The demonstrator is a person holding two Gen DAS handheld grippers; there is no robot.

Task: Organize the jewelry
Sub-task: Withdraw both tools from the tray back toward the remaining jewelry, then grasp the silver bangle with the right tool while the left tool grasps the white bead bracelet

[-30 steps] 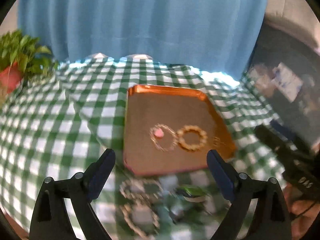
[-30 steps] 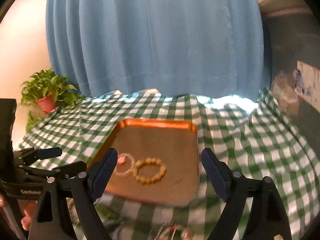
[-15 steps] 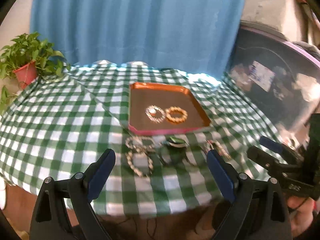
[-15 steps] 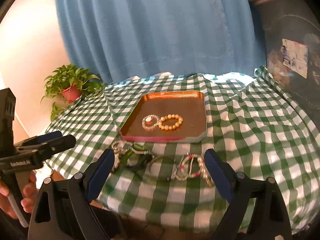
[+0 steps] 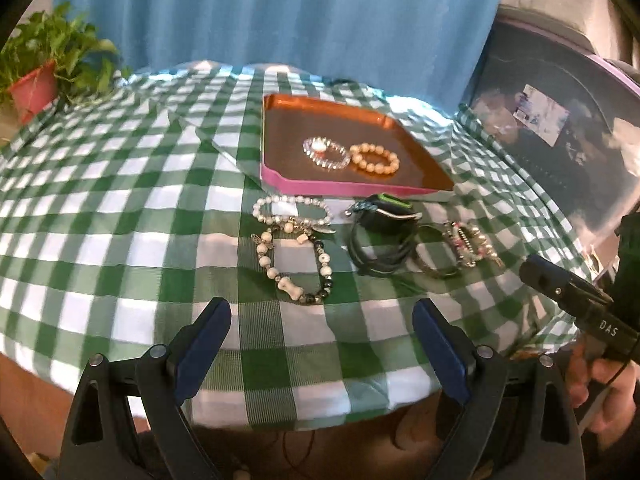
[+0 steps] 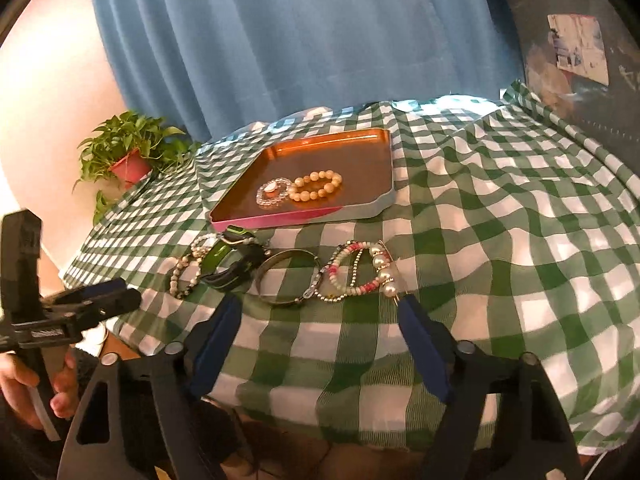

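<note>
Tray [image 5: 276, 140]: holds two bracelets, one clear [image 5: 325, 153], one tan-beaded [image 5: 375, 157]. In front of the tray, on the cloth [image 5: 120, 208]: about five bracelets [image 6: 280, 268] unsorted. Left gripper [image 5: 320, 332], right gripper [image 6: 320, 324]: jaws wide, empty, short of the tray.

An orange tray [image 5: 344, 120] with a pink front wall holds two bracelets lying flat and touching: a clear crystal one [image 5: 325, 153] and a tan bead one [image 5: 376, 157]. In front of the tray, on the checked cloth, lies a row of loose pieces: two overlapping white-bead bracelets [image 5: 294, 240], a dark watch with green trim [image 5: 380, 226], a metal bangle [image 6: 286, 278], and a tangle of pink and pearl bracelets [image 6: 360, 270].
</note>
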